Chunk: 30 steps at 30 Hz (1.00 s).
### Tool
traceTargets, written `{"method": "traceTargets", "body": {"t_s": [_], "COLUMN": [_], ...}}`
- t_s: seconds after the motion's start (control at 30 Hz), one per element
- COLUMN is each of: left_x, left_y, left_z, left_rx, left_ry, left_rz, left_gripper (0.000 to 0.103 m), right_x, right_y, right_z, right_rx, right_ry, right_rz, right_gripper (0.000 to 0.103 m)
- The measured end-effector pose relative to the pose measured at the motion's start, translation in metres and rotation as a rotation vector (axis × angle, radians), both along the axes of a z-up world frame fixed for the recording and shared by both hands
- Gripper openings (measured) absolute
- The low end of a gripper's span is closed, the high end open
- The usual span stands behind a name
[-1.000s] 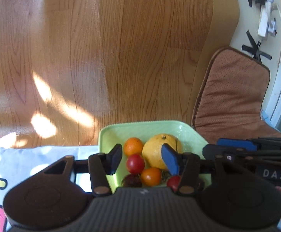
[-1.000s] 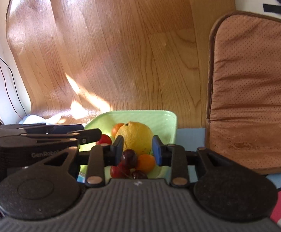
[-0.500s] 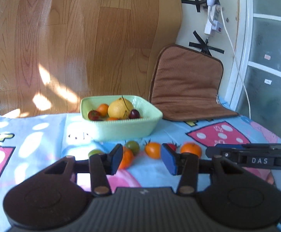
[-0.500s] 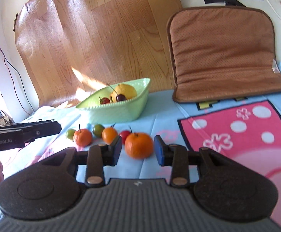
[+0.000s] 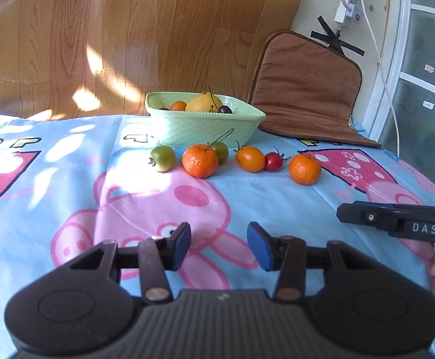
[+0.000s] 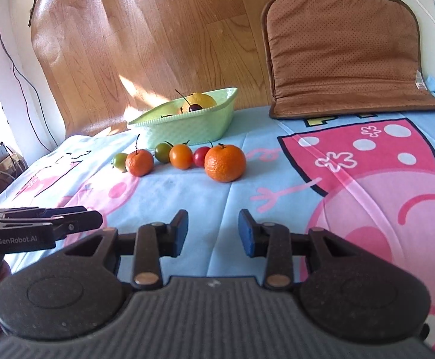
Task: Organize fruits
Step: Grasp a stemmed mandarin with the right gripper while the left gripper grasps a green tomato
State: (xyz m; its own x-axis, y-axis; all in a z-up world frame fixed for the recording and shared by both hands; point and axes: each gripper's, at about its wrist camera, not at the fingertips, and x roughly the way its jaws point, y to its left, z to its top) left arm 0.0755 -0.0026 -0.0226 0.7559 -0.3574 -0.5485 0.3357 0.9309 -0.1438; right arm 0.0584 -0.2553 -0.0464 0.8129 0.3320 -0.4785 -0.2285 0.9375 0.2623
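A light green bowl (image 5: 205, 125) (image 6: 187, 125) stands at the back of the cloth, holding a yellow citrus (image 5: 204, 103), a small orange fruit and a dark cherry (image 6: 195, 107). In front of it lies a row of fruit: a green tomato (image 5: 163, 158), a mandarin (image 5: 200, 160), an orange tomato (image 5: 249, 158), a red tomato (image 5: 273, 161) and a second mandarin (image 5: 304, 169) (image 6: 224, 163). My left gripper (image 5: 219, 245) and right gripper (image 6: 213, 233) are both open and empty, low over the cloth, well short of the fruit.
A blue and pink cartoon cloth (image 5: 97, 194) covers the surface. A brown cushion (image 6: 343, 53) leans against the wall at the back right. A wood-pattern sheet (image 5: 127, 30) hangs behind the bowl. A cable and power strip (image 5: 349, 6) hang on the wall.
Both grippers have pulled back from above the bowl to low over the cloth's near part. A cherry now lies in the bowl. The right jaws have opened wider.
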Motion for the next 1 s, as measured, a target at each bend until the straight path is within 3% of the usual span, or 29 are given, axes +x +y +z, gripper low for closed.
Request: {"method": "traceTargets", "body": {"t_s": [0.23,0.47,0.63,0.73,0.87,1.0], "left_x": [0.020,0.068,0.109,0.121,0.127,0.129], "left_y": [0.002,0.039,0.052,0.049,0.046,0.047], "left_z": [0.009,0.028,0.025,0.018,0.010,0.005], "left_rx": [0.026,-0.011,-0.102,-0.104,-0.105,-0.113], "left_ry": [-0.037,-0.047,0.035,0.062,0.069,0.085], "left_rz": [0.019,0.079,0.021,-0.011,-0.014,-0.003], "left_gripper": [0.042,0.042,0.042,0.042,0.042,0.042], "right_x": [0.006,0.037,0.071,0.090,0.111,0.112], "right_y": [-0.001,0.045,0.087,0.104,0.116,0.114], "right_z": [0.002,0.022,0.025,0.021,0.013,0.012], "right_rx": [0.036,-0.045,-0.110,-0.164,-0.180,-0.172], "right_ry": [0.017,-0.046,-0.062,-0.045,0.002,0.008], "right_rz": [0.016,0.187,0.293,0.313,0.331,0.316], "right_gripper": [0.040,0.040,0.040,0.040,0.049,0.041]}}
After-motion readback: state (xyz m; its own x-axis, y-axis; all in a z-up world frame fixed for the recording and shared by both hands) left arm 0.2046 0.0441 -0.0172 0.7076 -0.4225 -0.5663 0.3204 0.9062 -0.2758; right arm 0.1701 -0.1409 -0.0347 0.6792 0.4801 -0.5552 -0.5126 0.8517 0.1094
